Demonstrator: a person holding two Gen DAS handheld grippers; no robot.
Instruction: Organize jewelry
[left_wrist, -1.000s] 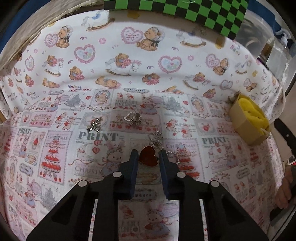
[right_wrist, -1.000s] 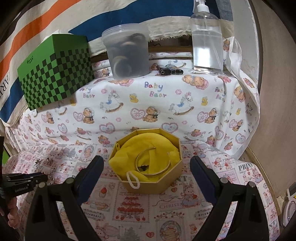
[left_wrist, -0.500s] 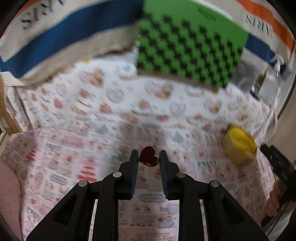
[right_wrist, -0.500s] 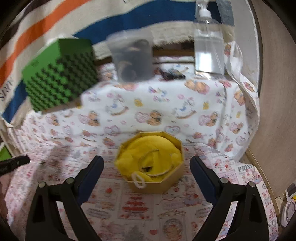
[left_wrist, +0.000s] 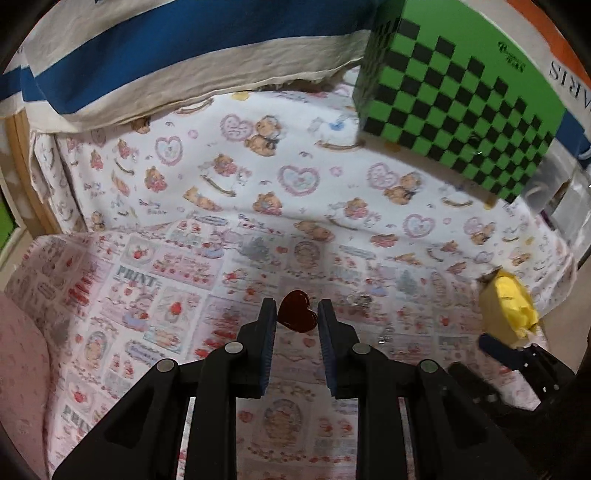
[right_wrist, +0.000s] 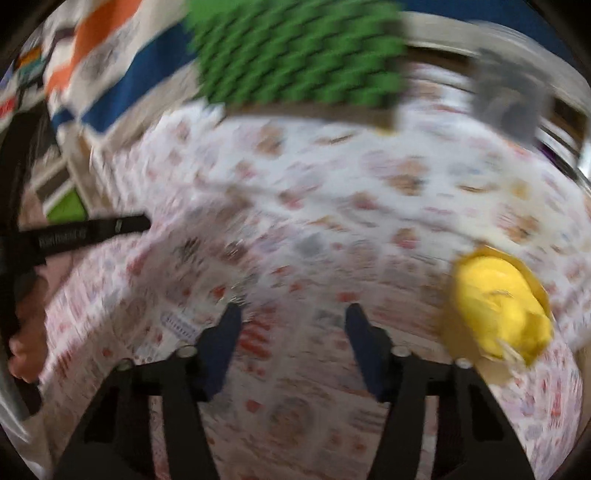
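A red heart (left_wrist: 297, 312) is pinched between the left gripper (left_wrist: 297, 314) fingers. The right gripper (right_wrist: 292, 314) is spread wide, nothing held. A yellow-lined box (left_wrist: 508, 312) is seen at 3 o'clock.

A glossy red heart pendant (left_wrist: 297, 311) sits upright, pinched between the left tongs (left_wrist: 297, 317), above the worktop.

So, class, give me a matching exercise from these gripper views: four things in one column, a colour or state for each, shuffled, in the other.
Things:
1. heart pendant
2. checkered box
3. right gripper
4. octagonal box

Colour or state:
A. open, holding nothing
B. lined with yellow cloth
C. red, clamped in the left gripper
D. green and black

Pairs: 1-C, 2-D, 3-A, 4-B
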